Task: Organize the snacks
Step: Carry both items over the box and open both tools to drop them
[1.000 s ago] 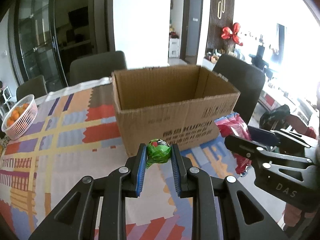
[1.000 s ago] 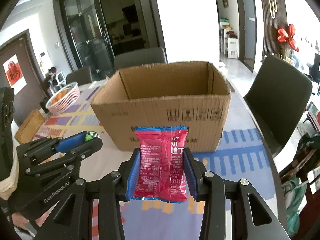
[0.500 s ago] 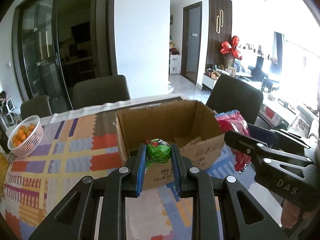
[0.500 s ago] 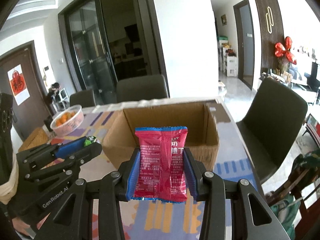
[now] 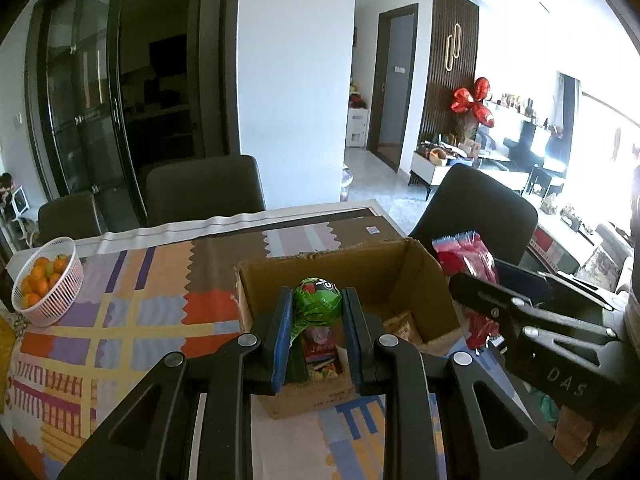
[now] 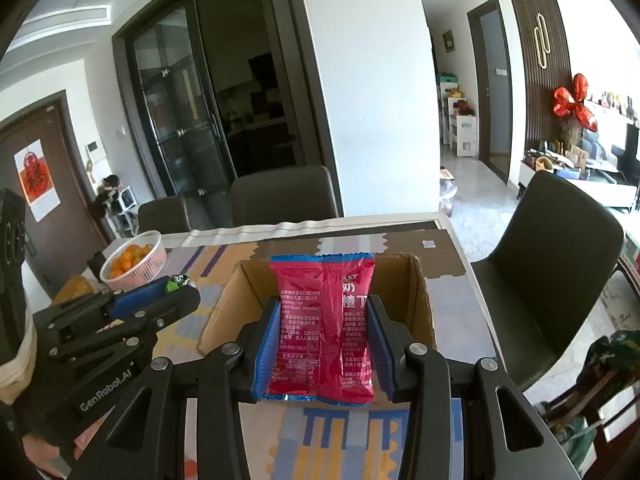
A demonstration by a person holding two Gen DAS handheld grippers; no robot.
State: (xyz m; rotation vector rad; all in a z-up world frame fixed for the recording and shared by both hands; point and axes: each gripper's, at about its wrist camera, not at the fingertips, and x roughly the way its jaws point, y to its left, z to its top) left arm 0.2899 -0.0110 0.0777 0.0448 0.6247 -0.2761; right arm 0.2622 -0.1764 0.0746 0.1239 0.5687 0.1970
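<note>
My left gripper is shut on a small round green-wrapped snack, held above the near side of an open cardboard box. Several snack packets lie on the box floor. My right gripper is shut on a red snack packet, upright, over the near rim of the same box. In the left wrist view the right gripper shows at the right with the red packet. In the right wrist view the left gripper shows at the left with the green snack.
The table wears a patchwork-coloured cloth. A white basket of oranges stands at its far left. Dark chairs line the far side, and another chair is at the right end. A person's hand holds the left gripper.
Both grippers have risen with their snacks and now look down into the box from above; one second ago they faced its front wall.
</note>
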